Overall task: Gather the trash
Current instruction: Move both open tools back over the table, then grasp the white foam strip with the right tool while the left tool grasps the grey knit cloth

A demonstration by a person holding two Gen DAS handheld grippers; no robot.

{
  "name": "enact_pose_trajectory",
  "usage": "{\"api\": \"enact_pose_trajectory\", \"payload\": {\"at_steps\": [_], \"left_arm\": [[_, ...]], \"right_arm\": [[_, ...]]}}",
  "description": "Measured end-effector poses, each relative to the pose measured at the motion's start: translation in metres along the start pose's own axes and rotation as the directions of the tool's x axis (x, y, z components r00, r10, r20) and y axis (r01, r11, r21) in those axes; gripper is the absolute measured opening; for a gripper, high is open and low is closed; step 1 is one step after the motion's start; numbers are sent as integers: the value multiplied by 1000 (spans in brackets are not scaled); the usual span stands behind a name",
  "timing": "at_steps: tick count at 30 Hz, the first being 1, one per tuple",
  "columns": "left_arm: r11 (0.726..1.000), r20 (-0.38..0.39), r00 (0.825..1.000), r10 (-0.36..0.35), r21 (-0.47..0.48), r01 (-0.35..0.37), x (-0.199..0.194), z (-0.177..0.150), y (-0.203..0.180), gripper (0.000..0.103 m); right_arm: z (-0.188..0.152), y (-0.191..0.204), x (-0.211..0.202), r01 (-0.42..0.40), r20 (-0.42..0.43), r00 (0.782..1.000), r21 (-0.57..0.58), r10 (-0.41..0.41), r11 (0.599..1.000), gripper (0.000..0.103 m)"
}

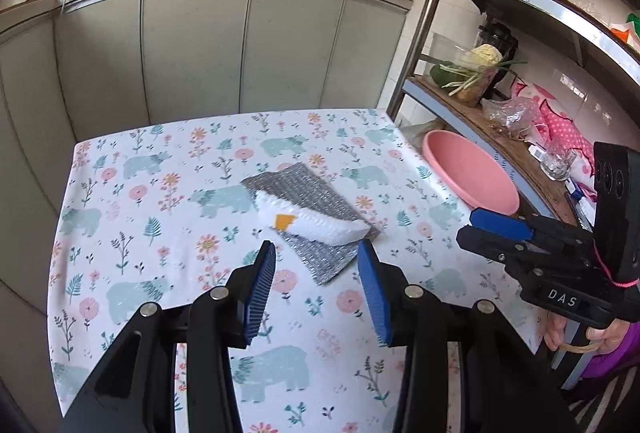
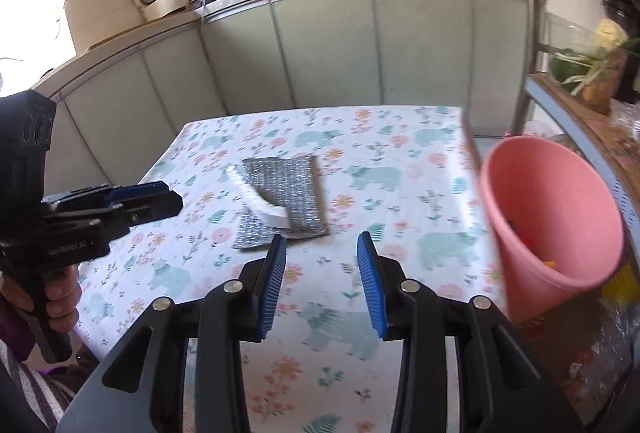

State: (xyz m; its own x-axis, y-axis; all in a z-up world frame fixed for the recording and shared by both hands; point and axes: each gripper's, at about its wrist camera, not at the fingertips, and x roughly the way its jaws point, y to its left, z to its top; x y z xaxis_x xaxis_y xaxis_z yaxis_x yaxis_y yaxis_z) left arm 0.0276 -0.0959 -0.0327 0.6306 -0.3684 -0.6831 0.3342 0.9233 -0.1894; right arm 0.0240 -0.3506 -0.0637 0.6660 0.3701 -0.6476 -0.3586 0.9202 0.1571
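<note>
A silver bubble-foil sheet [image 1: 304, 193] lies mid-table with a white foam piece [image 1: 320, 223] bearing an orange patch on top; both also show in the right wrist view, the sheet [image 2: 288, 185] and the foam [image 2: 264, 207]. My left gripper [image 1: 316, 253] is open and empty, just short of the foam. My right gripper [image 2: 322, 245] is open and empty, just short of the sheet. A pink bin [image 2: 552, 217] stands at the table's right edge with small orange and dark bits inside; it also shows in the left wrist view [image 1: 468, 173].
The table carries a floral bear-print cloth [image 1: 160, 193]. A metal shelf rack [image 1: 500, 105] with vegetables, bags and a glass stands to the right. Grey-green cabinets [image 1: 240, 45] with woks on the counter lie behind the table.
</note>
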Motion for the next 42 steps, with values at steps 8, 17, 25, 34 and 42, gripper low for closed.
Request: {"api": "enact_pose_trajectory", "payload": {"at_steps": [8,17,25,34,42], "left_arm": [[995,-2,999,43,-87,-43,-1,-7,38,42],[991,-8,999,31,-133,-31,6,-4,53,42],[990,-32,999,19,-138,-24,20,-3,53,42],[984,-117,991,-65,-173,44,59,8,30,42],[990,-179,983,45,-121,-68,101,9,-4,42]], "right_arm": [[24,32,42,-70,-51,997,-110,65,991,38],[34,46,93,-64,-133,990,-209,36,976,38],[29,45,110,-70,-179,983,-201,33,977,12],[35,9,51,-72,-49,996,-32,70,997,12],[20,-33,20,-27,-15,999,75,28,997,12]]}}
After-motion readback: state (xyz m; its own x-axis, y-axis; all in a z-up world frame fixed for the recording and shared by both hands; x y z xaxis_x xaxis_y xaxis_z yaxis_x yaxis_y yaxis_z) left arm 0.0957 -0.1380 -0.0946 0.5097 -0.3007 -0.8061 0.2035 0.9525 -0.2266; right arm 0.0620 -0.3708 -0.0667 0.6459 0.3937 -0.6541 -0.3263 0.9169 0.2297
